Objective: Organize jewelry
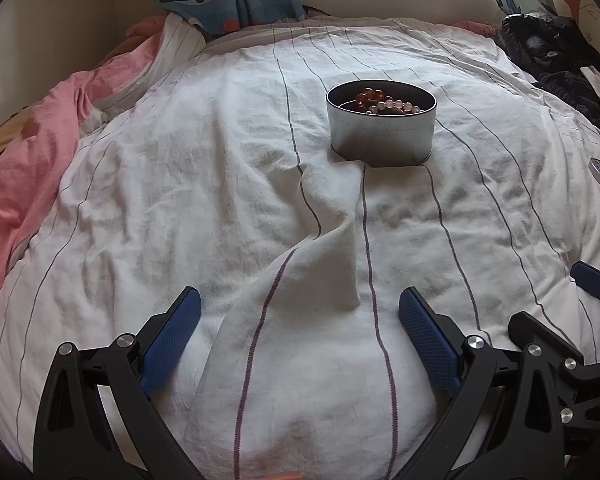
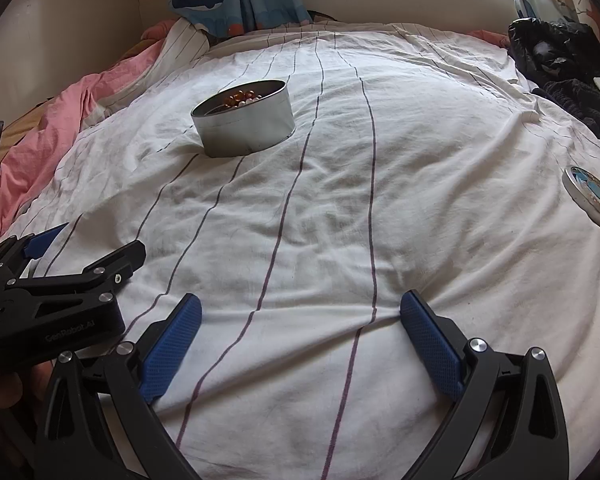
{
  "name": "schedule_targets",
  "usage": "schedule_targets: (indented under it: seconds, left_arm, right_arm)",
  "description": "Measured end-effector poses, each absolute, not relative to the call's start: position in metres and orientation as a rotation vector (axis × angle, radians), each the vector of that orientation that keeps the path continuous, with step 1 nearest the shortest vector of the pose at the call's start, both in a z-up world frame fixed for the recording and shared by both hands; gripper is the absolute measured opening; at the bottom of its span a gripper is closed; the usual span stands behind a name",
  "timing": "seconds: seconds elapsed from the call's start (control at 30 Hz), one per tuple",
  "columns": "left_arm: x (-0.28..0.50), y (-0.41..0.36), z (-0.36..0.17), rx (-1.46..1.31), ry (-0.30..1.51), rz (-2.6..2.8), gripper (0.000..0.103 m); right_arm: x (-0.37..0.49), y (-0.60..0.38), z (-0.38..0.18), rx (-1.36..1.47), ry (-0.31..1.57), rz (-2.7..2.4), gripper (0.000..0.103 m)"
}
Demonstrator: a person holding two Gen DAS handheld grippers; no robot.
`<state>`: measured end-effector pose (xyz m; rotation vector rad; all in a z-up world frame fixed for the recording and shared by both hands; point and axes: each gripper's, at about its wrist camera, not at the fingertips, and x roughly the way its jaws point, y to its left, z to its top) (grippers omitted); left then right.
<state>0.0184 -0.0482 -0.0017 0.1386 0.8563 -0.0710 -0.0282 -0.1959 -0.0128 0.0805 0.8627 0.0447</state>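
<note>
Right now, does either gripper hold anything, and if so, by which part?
Nothing is held. The left gripper and the right gripper are both open over the striped sheet.

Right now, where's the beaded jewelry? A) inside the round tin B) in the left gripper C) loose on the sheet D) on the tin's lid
A: amber and pale beads lie inside the open round tin on the striped sheet; both the left gripper and the right gripper are open and empty.
</note>
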Motion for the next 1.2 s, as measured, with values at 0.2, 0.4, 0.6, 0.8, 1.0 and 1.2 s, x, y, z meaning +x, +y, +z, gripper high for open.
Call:
schedule_targets:
  seconds: [0.2, 0.4, 0.6, 0.8, 1.0, 1.2]
  left_arm:
    - [0.0205, -0.0465, -0.0026, 0.126, 0.867, -0.078, 0.096]
    - [0.0225, -0.0457, -0.0041, 0.126, 0.876, -0.080, 0.096]
    - [0.0243, -0.0445, -0.0053, 0.119, 0.886, -0.084, 0.096]
    - [0.0259, -0.0438, -0.0060, 0.117, 0.890, -0.086, 0.096]
    - [0.0277, -0.0436, -0.0071, 0.116, 0.895, -0.088, 0.096]
    - [0.0277, -0.0437, -0.0071, 0.115, 0.895, -0.089, 0.096]
  right_arm:
    - [-0.0282, -0.1961, -0.0128, 0.081, 0.863, 0.045, 0.095]
    - [-0.0283, -0.1961, -0.0128, 0.081, 0.863, 0.045, 0.095]
    - [-0.0282, -0.1961, -0.0127, 0.081, 0.863, 0.045, 0.095]
    - [-0.0281, -0.1961, -0.0127, 0.081, 0.863, 0.045, 0.095]
    - [-0.0280, -0.1961, -0.0127, 0.081, 0.863, 0.045, 0.095]
    - [-0.0280, -0.1961, -0.0128, 0.081, 0.863, 0.045, 0.095]
